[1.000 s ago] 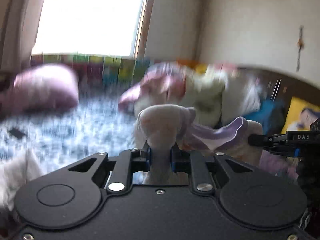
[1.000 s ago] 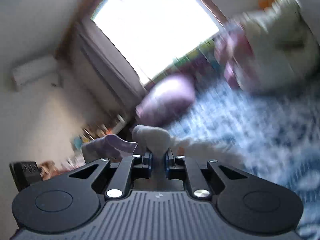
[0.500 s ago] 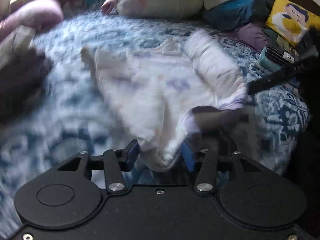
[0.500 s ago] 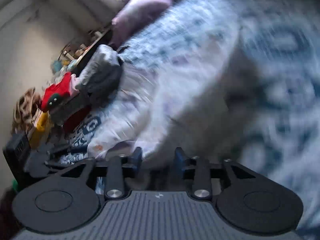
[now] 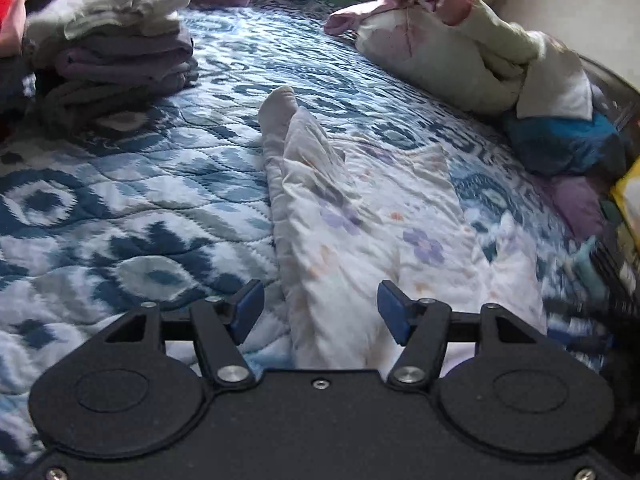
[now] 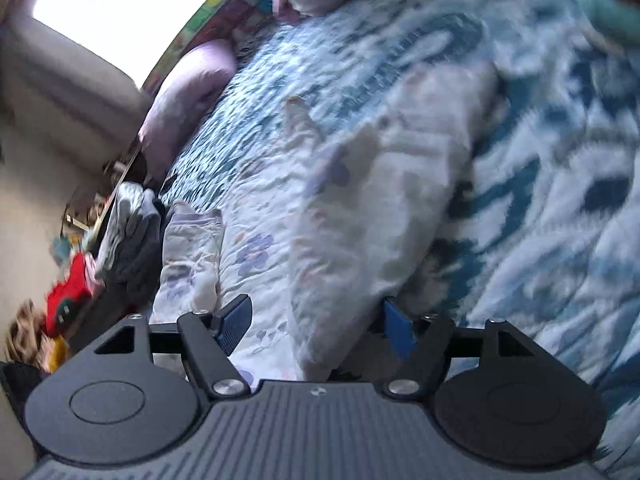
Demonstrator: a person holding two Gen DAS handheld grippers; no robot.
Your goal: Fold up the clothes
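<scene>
A white garment with purple flowers (image 5: 360, 216) lies spread on the blue patterned quilt (image 5: 132, 200), one sleeve reaching away toward the far side. My left gripper (image 5: 320, 312) is open just above the garment's near edge, with cloth between the spread fingers but not pinched. In the right wrist view the same garment (image 6: 360, 208) lies flat under my right gripper (image 6: 316, 324), which is open too, its fingers wide over the near hem.
A stack of folded grey and purple clothes (image 5: 116, 44) sits at the far left. A bundled pale duvet (image 5: 460, 56), a blue cushion (image 5: 568, 140) and a purple pillow (image 6: 188, 88) line the far side. Red and yellow items (image 6: 68, 292) lie beside the bed.
One second ago both grippers were shut on the raised garment. They swung it down onto the quilt, opened and let go; now it lies flat.
</scene>
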